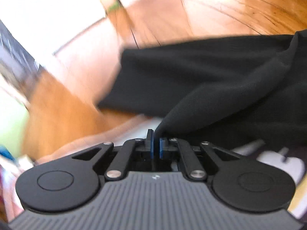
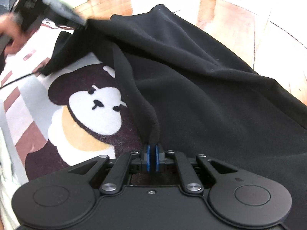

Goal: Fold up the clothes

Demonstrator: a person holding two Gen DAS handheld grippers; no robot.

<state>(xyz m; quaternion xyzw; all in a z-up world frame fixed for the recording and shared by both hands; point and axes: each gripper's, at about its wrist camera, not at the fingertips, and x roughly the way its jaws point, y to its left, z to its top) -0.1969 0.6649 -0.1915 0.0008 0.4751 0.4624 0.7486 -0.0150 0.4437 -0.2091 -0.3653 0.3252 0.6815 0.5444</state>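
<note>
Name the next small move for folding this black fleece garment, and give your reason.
Probably lift both grippers together and carry the pinched edge across. The left gripper and right gripper are each shut on the black fleece garment, whose body lies slack over the patterned rug.

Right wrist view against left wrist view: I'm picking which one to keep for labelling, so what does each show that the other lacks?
Only the right wrist view shows the cartoon-face rug, the left gripper seen from outside pinching the far edge, and the hand holding it. Only the left wrist view shows the black garment hanging over the wood floor and the left gripper's own fingers clamped on cloth. Both show black fabric pinched between shut jaws and wood flooring; the right gripper holds a folded edge.
</note>
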